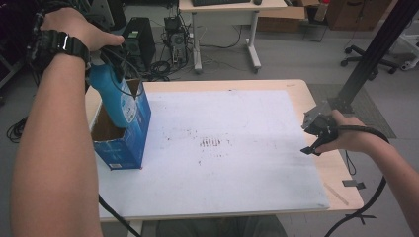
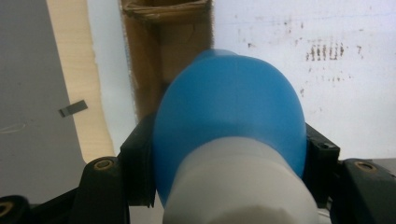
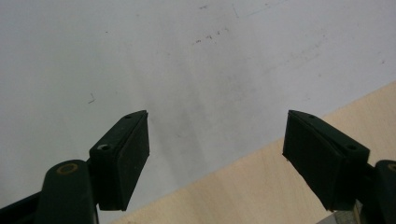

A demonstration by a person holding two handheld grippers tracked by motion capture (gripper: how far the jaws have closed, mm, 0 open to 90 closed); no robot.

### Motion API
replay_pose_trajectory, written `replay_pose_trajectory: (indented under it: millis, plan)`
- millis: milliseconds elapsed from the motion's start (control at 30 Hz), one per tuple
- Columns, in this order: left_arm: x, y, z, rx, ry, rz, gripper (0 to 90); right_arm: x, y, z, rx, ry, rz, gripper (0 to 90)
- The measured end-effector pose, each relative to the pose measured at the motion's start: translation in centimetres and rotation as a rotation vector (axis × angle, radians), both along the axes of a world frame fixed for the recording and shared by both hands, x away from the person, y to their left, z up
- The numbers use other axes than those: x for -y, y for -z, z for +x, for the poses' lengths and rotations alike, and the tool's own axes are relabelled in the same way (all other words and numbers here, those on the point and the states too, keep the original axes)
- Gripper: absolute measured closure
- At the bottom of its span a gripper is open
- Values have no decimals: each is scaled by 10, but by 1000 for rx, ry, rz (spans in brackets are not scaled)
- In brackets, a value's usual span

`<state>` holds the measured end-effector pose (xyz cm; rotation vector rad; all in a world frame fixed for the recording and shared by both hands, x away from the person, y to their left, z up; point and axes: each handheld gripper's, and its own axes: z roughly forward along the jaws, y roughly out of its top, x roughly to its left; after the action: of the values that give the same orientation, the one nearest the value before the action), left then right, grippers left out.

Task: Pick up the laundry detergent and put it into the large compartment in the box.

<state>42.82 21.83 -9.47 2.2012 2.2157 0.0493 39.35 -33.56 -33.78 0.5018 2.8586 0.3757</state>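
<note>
A blue bottle (image 1: 112, 96) hangs nose-down in the left gripper (image 1: 101, 59), its lower end inside the open top of a blue box (image 1: 129, 133). The box stands upright on the white mat (image 1: 237, 163) at the table's (image 1: 301, 96) near-left corner, its brown cardboard lining showing at the mouth. In the high view the bottle leans slightly, its upper part well above the rim and its tip below it, toward the right inner wall. Whether the tip touches the bottom or a wall cannot be told. Nothing else can be made out inside the box.

In the left gripper view the 2 black jaws clamp the bottle (image 2: 229, 116) from either side, pads pressed against its blue body just past the white cap (image 2: 238, 186). Beyond it the brown inside of the box (image 2: 163, 42) drops away, with the stained mat (image 2: 327, 84) to its right.

The right gripper (image 1: 316, 138) rests at the mat's right edge, well apart from the box. In its own view the jaws stand wide apart with nothing between them, over the line where the mat (image 3: 163, 56) meets the bare wood of the table (image 3: 261, 191).
</note>
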Motion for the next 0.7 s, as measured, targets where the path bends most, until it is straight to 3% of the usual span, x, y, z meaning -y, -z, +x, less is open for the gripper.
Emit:
replay_pose_trajectory:
  millis: [700]
  plan:
    - [-25,3,1,5,-45,39,376,-1,-1,-1,-3,0,-11,230]
